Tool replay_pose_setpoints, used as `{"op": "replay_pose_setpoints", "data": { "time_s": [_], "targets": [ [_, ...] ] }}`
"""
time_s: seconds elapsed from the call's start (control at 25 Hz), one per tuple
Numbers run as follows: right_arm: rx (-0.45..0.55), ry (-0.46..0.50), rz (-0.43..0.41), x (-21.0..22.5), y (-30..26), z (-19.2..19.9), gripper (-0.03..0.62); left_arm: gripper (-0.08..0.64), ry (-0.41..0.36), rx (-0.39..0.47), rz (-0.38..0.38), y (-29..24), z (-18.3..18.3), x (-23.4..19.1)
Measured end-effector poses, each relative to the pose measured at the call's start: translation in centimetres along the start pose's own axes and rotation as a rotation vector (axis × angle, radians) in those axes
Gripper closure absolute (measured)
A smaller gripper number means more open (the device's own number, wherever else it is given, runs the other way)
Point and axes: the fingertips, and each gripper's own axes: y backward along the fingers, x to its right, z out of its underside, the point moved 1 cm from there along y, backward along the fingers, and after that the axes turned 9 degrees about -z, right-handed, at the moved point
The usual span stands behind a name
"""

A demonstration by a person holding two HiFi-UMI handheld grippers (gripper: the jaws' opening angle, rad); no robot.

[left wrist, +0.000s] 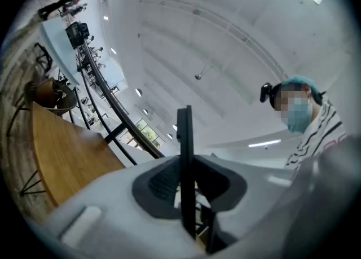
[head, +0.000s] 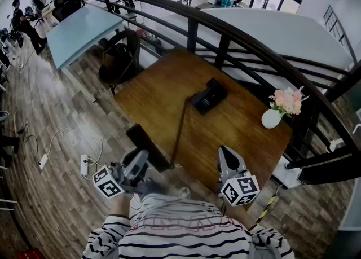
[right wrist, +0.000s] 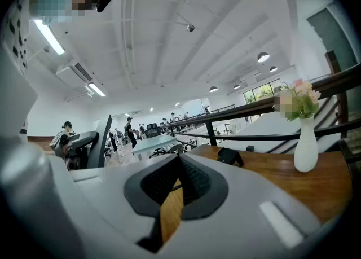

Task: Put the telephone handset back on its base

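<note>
— Just past the striped shirt (head: 186, 241), what is the left gripper (head: 142, 161) doing?
— It's clamped on the black handset (head: 148, 146), well short of the telephone base (head: 208, 95), with the cord (head: 180, 134) running between them.
— And the right gripper (head: 225, 152)?
— It's pinched together and empty, right of the handset and also short of the base.

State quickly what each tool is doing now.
Left tool: closed on the flat black telephone handset.
Right tool: closed, empty.
</note>
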Motion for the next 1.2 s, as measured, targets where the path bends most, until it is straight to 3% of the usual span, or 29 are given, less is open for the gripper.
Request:
{"op": "replay_pose_setpoints", "data": {
  "time_s": [0.36, 0.84, 1.2],
  "targets": [
    [0.03, -0.016, 0.052, -0.5, -3.0, -0.2, 0.592, 0.489, 0.044, -0.022, 0.045, -1.4, -1.8, -3.8],
    [0.11, -0.053, 0.25, -5.8, -14.2, 0.3, 0.592, 0.489, 0.089, -0.267, 0.237, -3.6, -8.4, -13.5],
    [0.193, -0.082, 0.456, -9.3, -17.6, 1.0, 0.592, 0.489, 0.105, -0.403, 0.358, -4.2, -13.1, -18.6]
  ]
}}
